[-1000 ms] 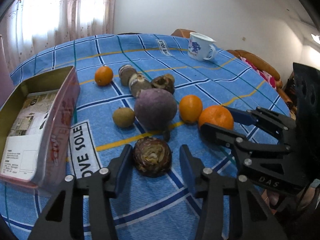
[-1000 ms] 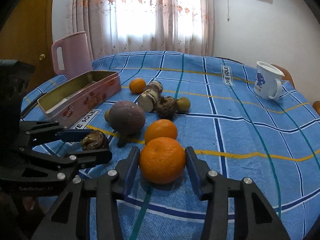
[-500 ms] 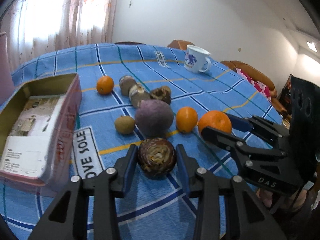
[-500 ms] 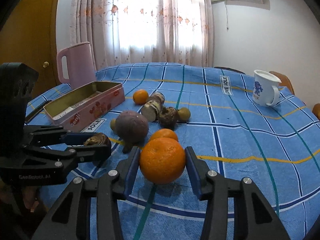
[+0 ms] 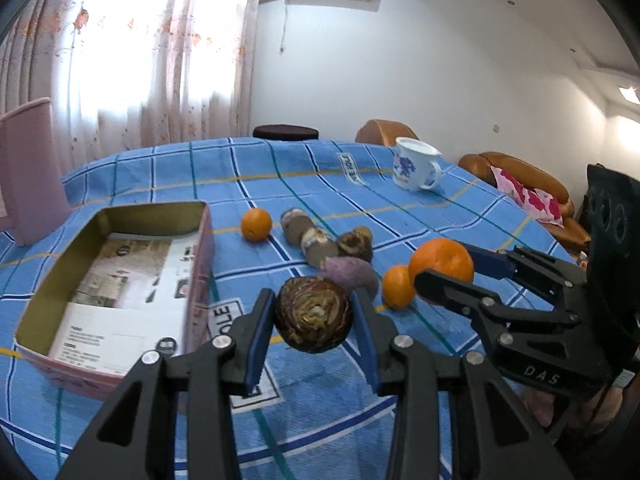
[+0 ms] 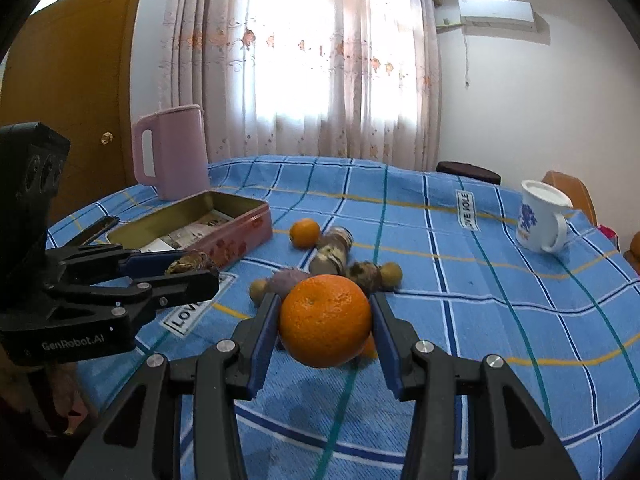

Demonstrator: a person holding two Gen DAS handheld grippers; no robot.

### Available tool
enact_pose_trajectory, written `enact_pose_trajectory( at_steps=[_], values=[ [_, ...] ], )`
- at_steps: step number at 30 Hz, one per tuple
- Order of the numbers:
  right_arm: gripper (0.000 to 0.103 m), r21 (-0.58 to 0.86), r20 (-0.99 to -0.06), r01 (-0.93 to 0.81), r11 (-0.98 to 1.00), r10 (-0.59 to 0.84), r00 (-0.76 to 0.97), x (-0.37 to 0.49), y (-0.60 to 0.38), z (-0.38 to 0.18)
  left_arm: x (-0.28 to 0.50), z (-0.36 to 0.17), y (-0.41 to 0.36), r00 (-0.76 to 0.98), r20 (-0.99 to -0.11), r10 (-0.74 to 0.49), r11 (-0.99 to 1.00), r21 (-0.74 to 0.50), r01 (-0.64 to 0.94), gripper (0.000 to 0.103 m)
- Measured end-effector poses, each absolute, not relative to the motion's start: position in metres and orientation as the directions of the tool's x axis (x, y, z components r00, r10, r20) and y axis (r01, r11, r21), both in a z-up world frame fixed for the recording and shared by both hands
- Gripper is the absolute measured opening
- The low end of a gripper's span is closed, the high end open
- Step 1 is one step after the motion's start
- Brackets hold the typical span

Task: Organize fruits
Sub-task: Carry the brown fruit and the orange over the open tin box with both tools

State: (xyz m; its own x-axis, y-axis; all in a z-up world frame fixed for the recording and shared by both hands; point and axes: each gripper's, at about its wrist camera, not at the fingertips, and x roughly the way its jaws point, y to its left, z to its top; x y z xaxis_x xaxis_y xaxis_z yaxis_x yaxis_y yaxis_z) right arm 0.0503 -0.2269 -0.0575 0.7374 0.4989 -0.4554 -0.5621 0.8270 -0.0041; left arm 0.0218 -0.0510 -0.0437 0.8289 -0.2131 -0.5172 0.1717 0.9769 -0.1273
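A bench (image 5: 400, 208) in blue checked cloth carries an open pink tin (image 5: 116, 280), which sits left of the left tongs (image 5: 314, 316). Those tongs clamp a dark brown round fruit (image 5: 313, 314), raised above the cloth. To their right, the right tongs (image 6: 325, 320) grip a large orange (image 6: 325, 326), also raised. A small orange (image 5: 396, 290) lies between them.

The left claw (image 5: 314, 316) is closed on a brown, scaly round fruit (image 5: 313, 317), its blue-padded fingers (image 5: 256, 332) pressing both sides, and holds it raised above the worktop (image 5: 304, 412). The right claw (image 6: 326, 326) likewise clamps a large orange (image 6: 325, 326) between its fingers (image 6: 386, 340), lifted clear of the worktop. Both claws point forward, side by side.
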Motion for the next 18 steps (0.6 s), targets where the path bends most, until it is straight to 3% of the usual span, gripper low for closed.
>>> enact_pose_trajectory(
  at_steps=[18],
  values=[
    [0.047,-0.032,-0.407,-0.654,0.755,0.588,0.699,0.065,-0.169,-0.026,0.024,-0.029,0.005,0.872,-0.481,-0.096,0.991,-0.127,0.039,0.040]
  ],
)
